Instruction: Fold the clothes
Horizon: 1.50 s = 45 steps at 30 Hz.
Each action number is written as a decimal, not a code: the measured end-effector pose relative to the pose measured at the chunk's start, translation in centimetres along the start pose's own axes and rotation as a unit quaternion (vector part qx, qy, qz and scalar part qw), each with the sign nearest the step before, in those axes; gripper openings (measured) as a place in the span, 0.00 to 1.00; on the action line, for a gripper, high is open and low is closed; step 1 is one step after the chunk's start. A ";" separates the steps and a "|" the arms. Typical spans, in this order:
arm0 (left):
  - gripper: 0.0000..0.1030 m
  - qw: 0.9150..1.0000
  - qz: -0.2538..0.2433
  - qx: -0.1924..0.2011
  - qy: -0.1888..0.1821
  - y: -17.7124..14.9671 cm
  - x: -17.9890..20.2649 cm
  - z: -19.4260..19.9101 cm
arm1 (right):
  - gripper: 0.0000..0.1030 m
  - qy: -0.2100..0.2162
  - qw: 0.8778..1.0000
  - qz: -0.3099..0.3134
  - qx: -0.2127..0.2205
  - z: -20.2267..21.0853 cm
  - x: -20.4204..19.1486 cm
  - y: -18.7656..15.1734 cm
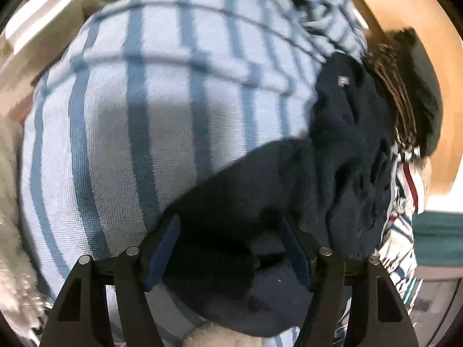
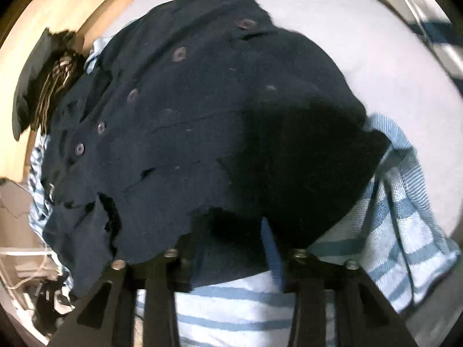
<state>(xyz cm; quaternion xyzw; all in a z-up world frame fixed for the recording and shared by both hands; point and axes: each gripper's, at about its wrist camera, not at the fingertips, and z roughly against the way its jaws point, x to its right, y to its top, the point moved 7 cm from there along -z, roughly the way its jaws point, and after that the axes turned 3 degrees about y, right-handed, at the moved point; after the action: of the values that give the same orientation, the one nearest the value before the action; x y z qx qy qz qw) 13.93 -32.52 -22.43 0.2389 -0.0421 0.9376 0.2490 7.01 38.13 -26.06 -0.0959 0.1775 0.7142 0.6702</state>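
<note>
A navy button-up shirt (image 2: 202, 110) lies over a blue-striped cloth (image 1: 139, 110), its button line running up and away from the right gripper (image 2: 228, 243). Both right and left gripper (image 1: 228, 248) hover with jaws parted over its near hem, gripping nothing.

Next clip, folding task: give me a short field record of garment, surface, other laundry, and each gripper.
garment: dark navy buttoned shirt, spread out, creased
surface: light blue striped cloth under the shirt
other laundry: dark and brown striped pile beside the shirt, on the wooden surface
left gripper: jaws apart, navy fabric between them, pads not visibly pressing
right gripper: jaws apart at the shirt's near edge; grip unclear
</note>
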 end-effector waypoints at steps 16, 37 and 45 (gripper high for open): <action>0.77 0.981 -0.156 -0.103 0.043 -2.8 5.7 -6.0 | 0.95 -0.026 0.964 0.265 -0.028 -7.6 -13.2 -4.8; 0.84 0.976 -0.205 -0.078 0.011 -4.7 6.0 -5.6 | 0.84 0.035 0.931 0.361 -0.045 -7.0 -23.0 -8.7; 0.79 0.989 -0.110 -0.071 -0.073 -3.6 4.5 -3.9 | 0.87 0.019 0.921 0.377 -0.094 -10.2 -24.0 -8.6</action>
<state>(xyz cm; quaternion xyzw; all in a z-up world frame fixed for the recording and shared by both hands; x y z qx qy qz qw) 10.61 -26.64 -23.92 0.2919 -0.1000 0.8791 0.3632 16.52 12.36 -27.53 -0.0977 0.1456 0.9254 0.3360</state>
